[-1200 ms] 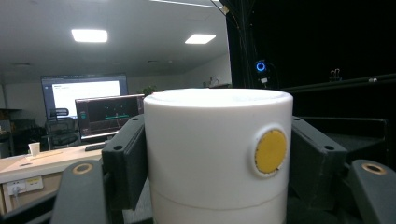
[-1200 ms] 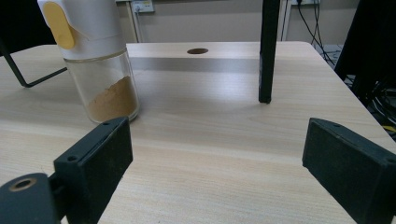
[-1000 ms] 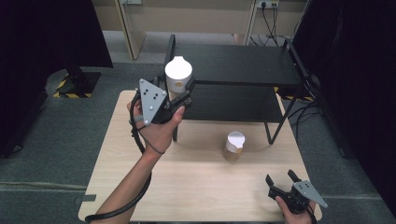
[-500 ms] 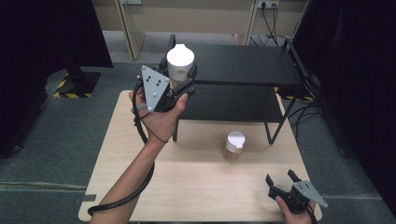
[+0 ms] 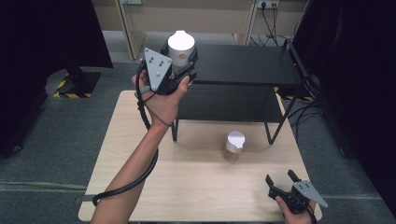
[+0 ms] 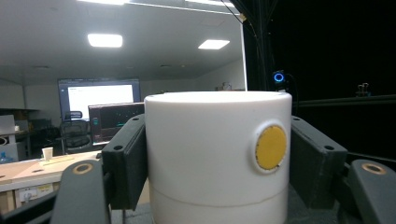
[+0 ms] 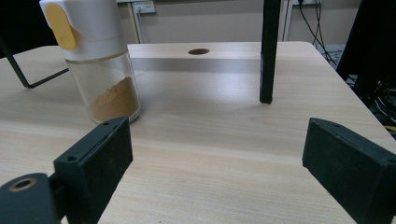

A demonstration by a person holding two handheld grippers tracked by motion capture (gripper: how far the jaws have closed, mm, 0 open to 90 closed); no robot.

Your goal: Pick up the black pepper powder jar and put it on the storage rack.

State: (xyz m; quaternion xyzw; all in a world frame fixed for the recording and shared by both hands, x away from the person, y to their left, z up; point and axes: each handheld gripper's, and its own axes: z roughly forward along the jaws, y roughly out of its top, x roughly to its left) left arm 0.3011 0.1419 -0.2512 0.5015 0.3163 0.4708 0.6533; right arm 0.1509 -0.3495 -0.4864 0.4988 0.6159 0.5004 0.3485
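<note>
While clamped, left hand-held gripper (image 5: pixel 183 61), white jar (image 5: pixel 180 45).

The jar (image 5: pixel 181 48) is a white-capped cylinder with a round yellow spot (image 6: pixel 271 147) on the cap's side. It is upright and raised in the air, level with the left end of the black shelf's (image 5: pixel 243 63) top board, clamped at the cap between two black pads (image 6: pixel 125 161). Its lower body is hidden.
</note>
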